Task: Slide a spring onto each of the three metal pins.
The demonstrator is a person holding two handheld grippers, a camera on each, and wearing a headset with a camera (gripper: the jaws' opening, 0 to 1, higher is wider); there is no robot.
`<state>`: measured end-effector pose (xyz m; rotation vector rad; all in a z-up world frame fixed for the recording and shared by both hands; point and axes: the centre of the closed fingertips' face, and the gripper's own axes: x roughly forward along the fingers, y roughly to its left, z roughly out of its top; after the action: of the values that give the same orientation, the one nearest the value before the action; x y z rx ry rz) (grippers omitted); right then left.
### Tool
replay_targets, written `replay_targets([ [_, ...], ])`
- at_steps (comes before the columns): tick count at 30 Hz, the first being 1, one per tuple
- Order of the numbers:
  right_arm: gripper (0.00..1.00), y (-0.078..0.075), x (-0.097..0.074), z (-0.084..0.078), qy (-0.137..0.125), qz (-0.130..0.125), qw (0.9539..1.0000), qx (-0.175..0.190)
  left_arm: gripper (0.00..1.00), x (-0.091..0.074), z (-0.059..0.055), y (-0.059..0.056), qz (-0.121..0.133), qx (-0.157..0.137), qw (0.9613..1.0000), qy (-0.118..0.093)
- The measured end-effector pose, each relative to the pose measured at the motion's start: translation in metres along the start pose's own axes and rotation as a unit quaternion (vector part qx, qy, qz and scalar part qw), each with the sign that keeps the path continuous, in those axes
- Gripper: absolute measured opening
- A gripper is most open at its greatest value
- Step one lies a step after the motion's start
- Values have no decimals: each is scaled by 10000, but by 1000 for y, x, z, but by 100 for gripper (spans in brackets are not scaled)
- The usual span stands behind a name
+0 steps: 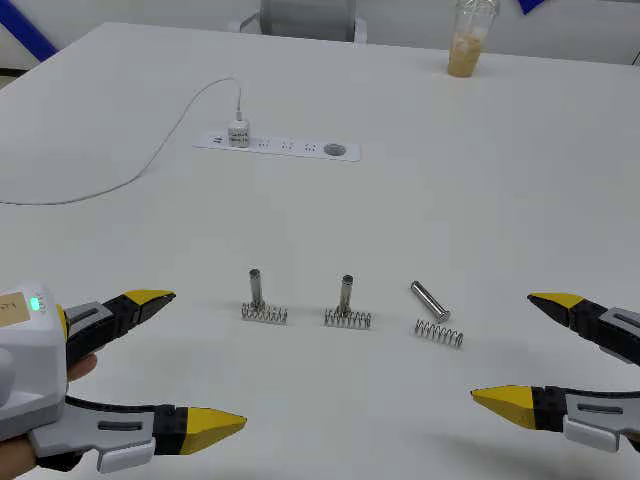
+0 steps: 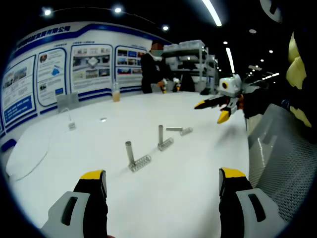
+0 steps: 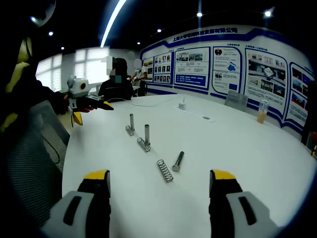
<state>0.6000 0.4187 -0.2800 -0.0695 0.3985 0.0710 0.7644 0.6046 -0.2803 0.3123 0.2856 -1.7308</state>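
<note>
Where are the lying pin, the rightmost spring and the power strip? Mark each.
lying pin (image 1: 429,301), head view, middle of its shaft.
rightmost spring (image 1: 439,333), head view, middle coils.
power strip (image 1: 290,146), head view, top face.

The cup (image 1: 468,45) and chair (image 1: 308,18) are cut by the head view's top edge, the right gripper (image 1: 503,346) by its right edge, the cable (image 1: 30,203) by its left. Poster (image 3: 190,60) text is too small to read.
</note>
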Motion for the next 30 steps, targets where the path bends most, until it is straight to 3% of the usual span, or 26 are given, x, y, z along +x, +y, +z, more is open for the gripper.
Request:
replay_targets([
  [30, 82, -5, 1, 6, -39, -71, 10000, 39, 96, 2, 2, 1, 38, -2, 10000, -71],
])
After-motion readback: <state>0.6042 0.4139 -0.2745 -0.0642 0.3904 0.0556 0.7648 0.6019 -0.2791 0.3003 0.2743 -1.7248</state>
